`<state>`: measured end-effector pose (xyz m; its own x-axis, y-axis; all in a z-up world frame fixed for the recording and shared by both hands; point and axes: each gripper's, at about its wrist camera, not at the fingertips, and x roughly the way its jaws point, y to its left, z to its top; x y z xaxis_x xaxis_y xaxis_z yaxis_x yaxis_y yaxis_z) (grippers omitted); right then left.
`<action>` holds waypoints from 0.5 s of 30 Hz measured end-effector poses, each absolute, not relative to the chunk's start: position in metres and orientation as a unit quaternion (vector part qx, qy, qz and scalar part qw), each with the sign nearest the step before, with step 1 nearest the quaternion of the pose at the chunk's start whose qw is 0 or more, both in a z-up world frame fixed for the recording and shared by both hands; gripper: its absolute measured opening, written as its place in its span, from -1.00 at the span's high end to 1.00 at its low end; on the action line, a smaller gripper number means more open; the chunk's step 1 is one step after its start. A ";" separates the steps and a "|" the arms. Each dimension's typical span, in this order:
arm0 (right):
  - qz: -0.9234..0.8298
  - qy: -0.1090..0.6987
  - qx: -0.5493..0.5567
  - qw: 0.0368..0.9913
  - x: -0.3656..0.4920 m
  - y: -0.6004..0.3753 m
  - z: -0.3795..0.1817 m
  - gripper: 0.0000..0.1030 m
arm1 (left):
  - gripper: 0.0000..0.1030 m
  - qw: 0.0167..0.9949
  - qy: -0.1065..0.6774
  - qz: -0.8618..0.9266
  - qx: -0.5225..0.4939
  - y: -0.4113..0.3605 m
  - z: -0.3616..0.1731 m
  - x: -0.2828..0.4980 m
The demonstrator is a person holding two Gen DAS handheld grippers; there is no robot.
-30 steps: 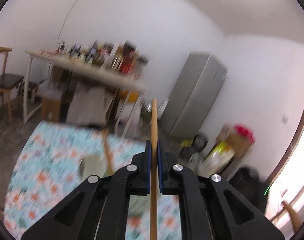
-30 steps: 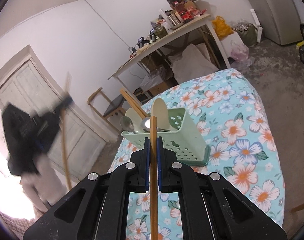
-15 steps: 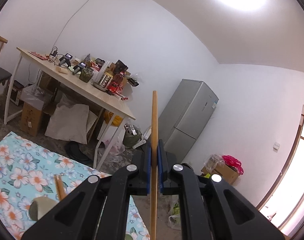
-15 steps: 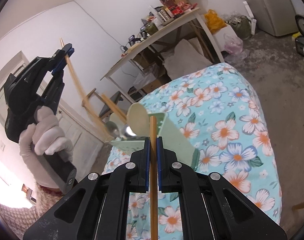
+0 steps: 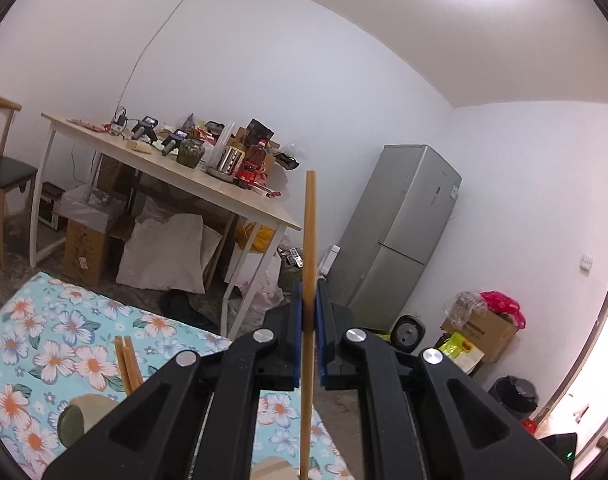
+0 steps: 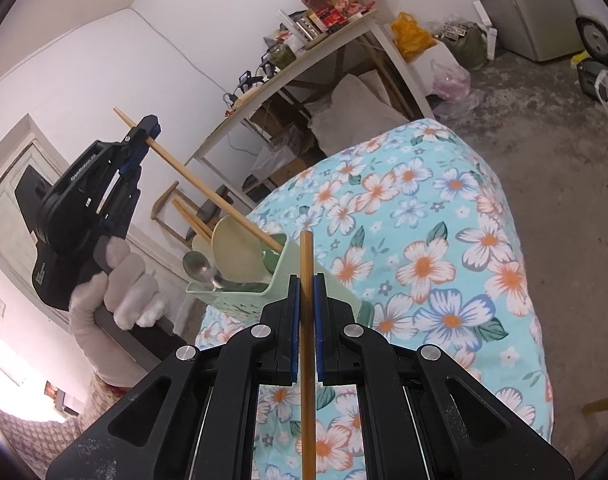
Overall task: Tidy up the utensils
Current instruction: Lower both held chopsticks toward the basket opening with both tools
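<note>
Right wrist view: right gripper point(image 6: 304, 300) jaws pinching wooden chopstick point(image 6: 306, 360), upright, just before green utensil caddy point(image 6: 281, 280) on floral tabletop point(image 6: 444, 240). Left gripper point(image 6: 145, 130), in gloved hand point(image 6: 119, 292), jaws clamped on second chopstick point(image 6: 207, 188), tilted, lower tip inside caddy beside spoons point(image 6: 235, 252)

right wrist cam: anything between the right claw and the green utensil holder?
Nothing. In the right wrist view the right claw, shut on its chopstick, sits directly in front of the green utensil holder, no object between.
</note>
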<state>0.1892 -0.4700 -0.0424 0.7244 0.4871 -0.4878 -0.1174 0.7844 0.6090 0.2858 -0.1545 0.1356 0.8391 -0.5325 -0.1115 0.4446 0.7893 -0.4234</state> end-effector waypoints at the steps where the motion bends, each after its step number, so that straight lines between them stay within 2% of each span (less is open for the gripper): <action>1: 0.171 0.330 0.281 0.885 0.189 -0.470 -0.043 0.91 | 0.90 0.940 0.112 -0.259 -0.190 -0.155 0.135 0.285; 15: 0.172 0.329 0.277 0.886 0.184 -0.470 -0.041 0.91 | 0.88 0.957 0.106 -0.242 -0.121 -0.172 0.113 0.267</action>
